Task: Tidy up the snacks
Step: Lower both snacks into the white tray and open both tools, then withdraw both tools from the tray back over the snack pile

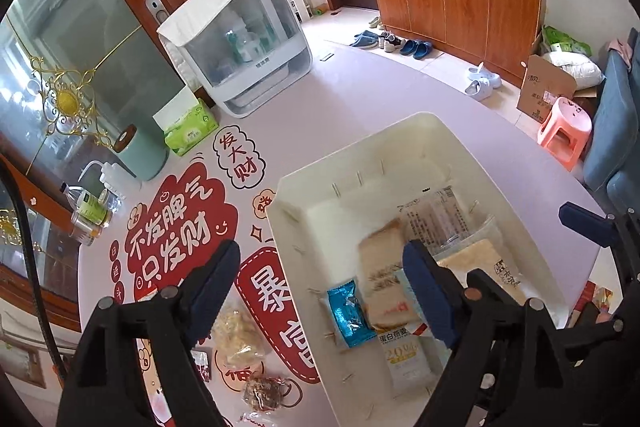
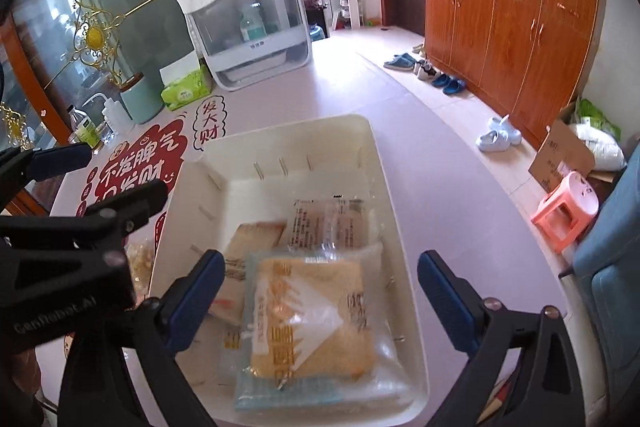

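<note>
A cream plastic bin [image 1: 280,211] [image 2: 400,211] sits on the table and holds several wrapped snacks: a blue packet [image 1: 347,313], bread slices in clear wrap [image 1: 382,255], a large bagged toast [image 2: 316,311] and a clear packet with printed text [image 2: 326,223]. My left gripper [image 1: 320,287] is open and empty above the bin's left wall. My right gripper [image 2: 320,295] is open and empty, hovering over the bagged toast. Loose snacks lie on the table left of the bin: a pale bagged snack [image 1: 236,331] and a dark brown one [image 1: 266,393].
A white dish cabinet [image 1: 240,43] stands at the table's far side. A green tissue pack [image 1: 190,131], a mint canister [image 1: 140,155] and bottles [image 1: 90,215] line the left edge. Red stickers [image 1: 180,227] cover the tabletop. A pink stool [image 2: 566,207] stands on the floor at right.
</note>
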`<action>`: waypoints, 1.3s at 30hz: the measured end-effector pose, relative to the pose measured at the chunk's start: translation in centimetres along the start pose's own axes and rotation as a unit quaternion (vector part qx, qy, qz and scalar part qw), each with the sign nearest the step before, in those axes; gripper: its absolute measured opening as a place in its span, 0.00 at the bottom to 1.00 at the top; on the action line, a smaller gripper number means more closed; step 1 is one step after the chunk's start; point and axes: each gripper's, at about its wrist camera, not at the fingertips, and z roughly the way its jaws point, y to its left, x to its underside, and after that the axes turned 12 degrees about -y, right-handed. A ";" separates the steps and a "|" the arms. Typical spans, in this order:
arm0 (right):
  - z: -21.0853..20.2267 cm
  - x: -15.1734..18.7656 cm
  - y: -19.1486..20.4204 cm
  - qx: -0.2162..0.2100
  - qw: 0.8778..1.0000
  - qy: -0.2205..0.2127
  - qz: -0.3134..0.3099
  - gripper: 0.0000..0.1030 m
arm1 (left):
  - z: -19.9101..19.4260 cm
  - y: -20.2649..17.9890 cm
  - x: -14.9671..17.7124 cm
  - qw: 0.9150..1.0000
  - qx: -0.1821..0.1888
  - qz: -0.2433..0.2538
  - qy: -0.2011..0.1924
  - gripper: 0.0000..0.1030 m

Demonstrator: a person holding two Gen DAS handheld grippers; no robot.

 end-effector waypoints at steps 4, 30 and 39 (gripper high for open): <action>0.0 -0.1 -0.3 -0.001 1.000 0.002 0.006 0.95 | 0.0 0.1 0.1 1.000 0.000 -0.004 0.003 0.80; -1.4 0.9 4.1 -0.006 1.000 0.018 0.005 0.95 | -4.4 7.1 4.0 0.998 -0.022 -0.051 -0.010 0.80; -2.3 1.4 10.7 -0.028 0.999 0.024 -0.023 0.95 | -7.0 14.9 8.2 0.994 -0.055 -0.098 -0.011 0.80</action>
